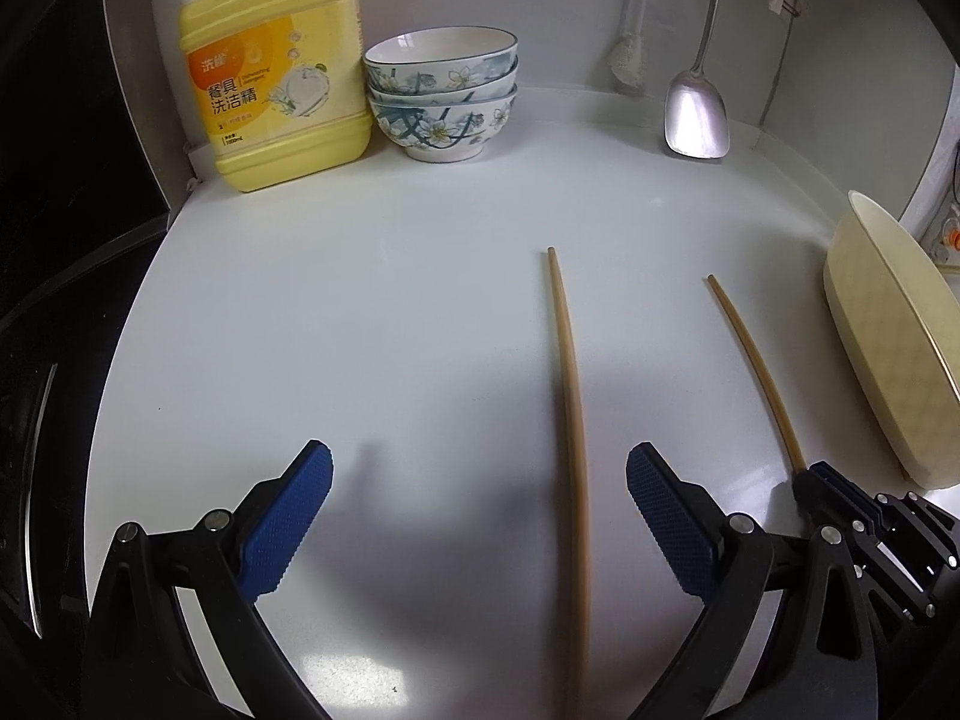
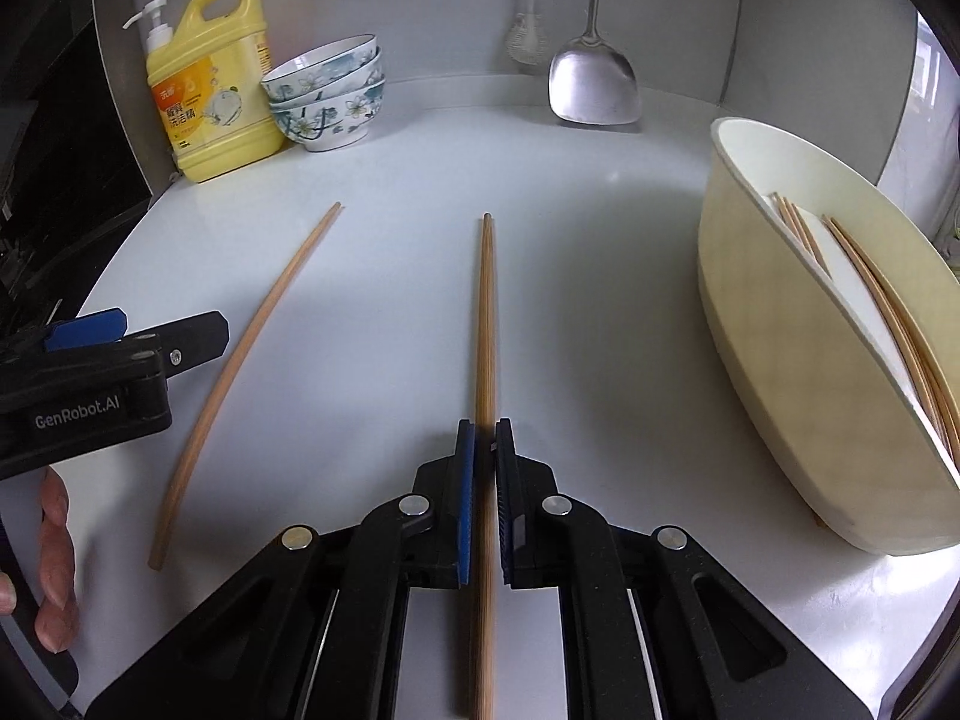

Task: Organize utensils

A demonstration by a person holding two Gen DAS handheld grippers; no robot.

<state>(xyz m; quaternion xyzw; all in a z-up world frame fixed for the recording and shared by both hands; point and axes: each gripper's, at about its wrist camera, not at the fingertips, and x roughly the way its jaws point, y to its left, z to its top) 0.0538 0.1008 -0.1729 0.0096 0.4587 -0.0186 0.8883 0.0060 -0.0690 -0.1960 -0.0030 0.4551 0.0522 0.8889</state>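
Note:
A wooden chopstick (image 1: 567, 396) lies on the white counter between my left gripper's open jaws; it also shows in the right wrist view (image 2: 240, 354). My left gripper (image 1: 480, 498) is open and empty just above the counter; it shows at the left in the right wrist view (image 2: 144, 336). My right gripper (image 2: 485, 438) is shut on a second chopstick (image 2: 487, 312), which points away from me. That chopstick (image 1: 753, 369) and the right gripper (image 1: 822, 480) show at the right of the left wrist view. A cream utensil holder (image 2: 780, 324) lies on its side at the right with several chopsticks (image 2: 888, 306) inside.
A yellow detergent bottle (image 1: 276, 66) and three stacked floral bowls (image 1: 441, 93) stand at the back left. A metal spatula (image 1: 696, 114) and a brush (image 1: 627, 60) hang on the back wall. A dark stove edge (image 1: 72, 180) borders the counter's left side.

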